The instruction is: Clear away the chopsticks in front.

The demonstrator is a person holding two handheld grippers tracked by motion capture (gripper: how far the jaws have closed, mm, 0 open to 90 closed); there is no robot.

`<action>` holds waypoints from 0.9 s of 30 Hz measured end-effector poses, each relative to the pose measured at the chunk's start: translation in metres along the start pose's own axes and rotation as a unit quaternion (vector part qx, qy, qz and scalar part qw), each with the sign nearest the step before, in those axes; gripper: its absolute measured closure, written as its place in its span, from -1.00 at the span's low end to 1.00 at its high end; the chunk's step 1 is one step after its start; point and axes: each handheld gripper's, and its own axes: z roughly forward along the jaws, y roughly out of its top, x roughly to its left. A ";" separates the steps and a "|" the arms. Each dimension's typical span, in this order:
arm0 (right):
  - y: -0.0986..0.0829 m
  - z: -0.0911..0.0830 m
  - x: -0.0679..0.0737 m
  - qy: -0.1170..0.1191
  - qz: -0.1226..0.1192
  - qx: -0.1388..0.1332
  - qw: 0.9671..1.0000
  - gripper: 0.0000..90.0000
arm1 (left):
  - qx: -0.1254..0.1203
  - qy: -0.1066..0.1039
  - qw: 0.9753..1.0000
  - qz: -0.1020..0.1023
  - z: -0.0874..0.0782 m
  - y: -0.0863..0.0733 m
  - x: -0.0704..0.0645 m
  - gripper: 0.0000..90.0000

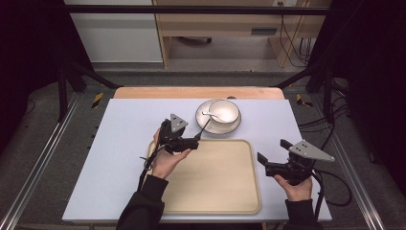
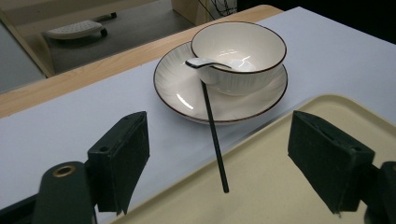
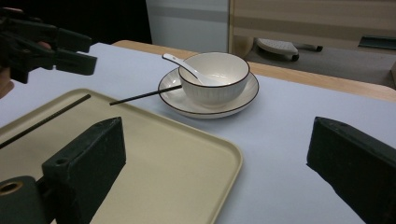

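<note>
Apparently the work in hand is gathering tableware onto the tray (image 1: 239, 201), and it looks barely begun. The tray lies on the desk (image 1: 119, 143) in front of the person, and its beige floor is mostly bare. One black chopstick (image 2: 214, 135) leans with its upper end on the saucer (image 2: 173, 91), under the spoon's handle, and its lower end reaches over the tray's far edge; whether that tip touches the tray floor or hangs just above it I cannot tell. In the right gripper view a second thin black stick (image 3: 44, 120) lies along the tray's left side, probably its partner and already placed. The bowl (image 1: 224, 111) sits on the saucer beyond the tray, with the white spoon (image 2: 205, 64) resting in it; these have not been brought over.

The left tool (image 1: 197, 140) hovers over the tray's far left corner, pointing at the chopstick. Its jaws stand wide apart with the stick's lower end between them, touching neither pad, so it grips nothing. The right tool (image 1: 272, 154) waits off the tray's right edge above the desk, jaws also spread wide and empty, well apart from the crockery.

My guess is that the leaning chopstick still needs laying flat, then the bowl, saucer and spoon remain.
</note>
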 end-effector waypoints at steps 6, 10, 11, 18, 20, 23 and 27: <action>0.001 0.000 0.000 0.001 0.001 -0.001 1.000 -0.90 | 0.020 -0.002 1.000 0.021 0.023 0.010 -0.006 -0.53; 0.001 -0.001 0.000 0.001 0.002 -0.001 1.000 -0.90 | 0.031 0.000 0.999 0.031 0.039 0.013 -0.006 -0.48; 0.001 -0.001 0.000 0.001 0.000 -0.001 1.000 -0.90 | 0.034 0.003 0.999 0.036 0.043 0.014 -0.006 -0.45; 0.001 -0.003 -0.002 0.001 0.003 -0.004 1.000 -0.90 | 0.056 0.006 0.998 0.036 0.064 0.014 -0.003 -0.33; 0.001 -0.003 -0.002 0.001 0.002 -0.004 1.000 -0.90 | 0.061 0.005 0.997 0.035 0.070 0.013 -0.002 -0.28; 0.001 -0.002 -0.002 0.001 0.001 -0.004 1.000 -0.90 | 0.071 0.006 0.997 0.033 0.079 0.012 0.000 -0.20; 0.000 0.000 -0.002 0.001 0.002 0.001 1.000 -0.90 | 0.083 0.011 0.996 0.039 0.092 0.011 0.000 -0.10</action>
